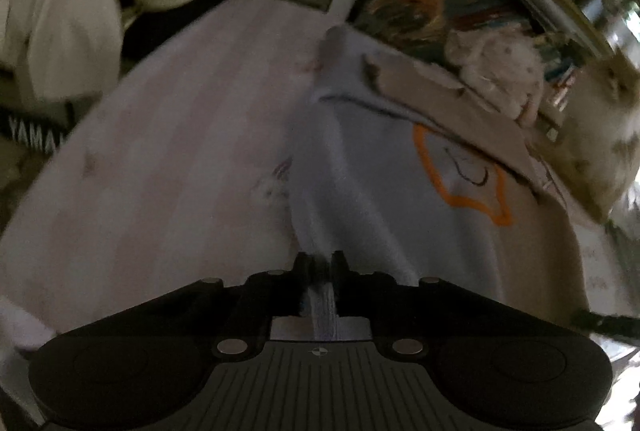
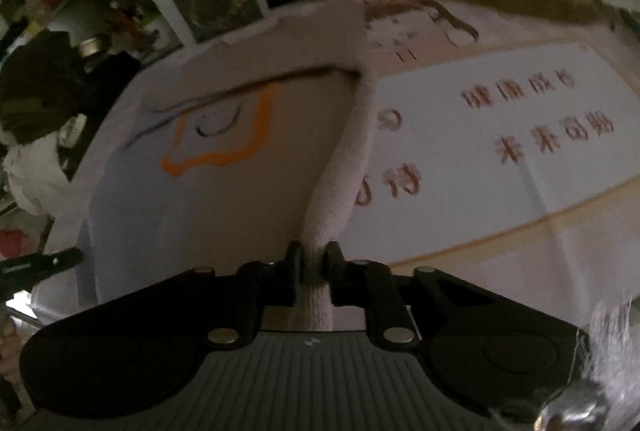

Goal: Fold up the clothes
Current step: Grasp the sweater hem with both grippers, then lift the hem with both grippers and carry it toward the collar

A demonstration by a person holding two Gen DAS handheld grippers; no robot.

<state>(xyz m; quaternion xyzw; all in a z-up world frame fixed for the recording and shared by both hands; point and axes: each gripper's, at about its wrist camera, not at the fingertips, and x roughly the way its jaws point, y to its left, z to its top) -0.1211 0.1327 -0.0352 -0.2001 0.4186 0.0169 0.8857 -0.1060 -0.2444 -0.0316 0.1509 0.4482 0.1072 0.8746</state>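
A pale lilac garment (image 1: 372, 167) with an orange outline print (image 1: 472, 199) lies spread on a striped pink bedsheet (image 1: 168, 135). My left gripper (image 1: 320, 263) is shut on its left edge, and cloth runs back between the jaws. In the right wrist view the same garment (image 2: 224, 199) shows its orange print (image 2: 224, 155). My right gripper (image 2: 313, 259) is shut on a bunched pinkish edge (image 2: 344, 159) of it. The other gripper's black tip (image 2: 40, 265) shows at the far left.
A white sheet with red Chinese characters (image 2: 520, 135) lies under the garment to the right. A white garment (image 1: 60, 23) and dark clutter lie at the far left. A soft toy (image 1: 496, 71), books and shelves stand behind. A furry blanket (image 1: 600, 135) lies at the right.
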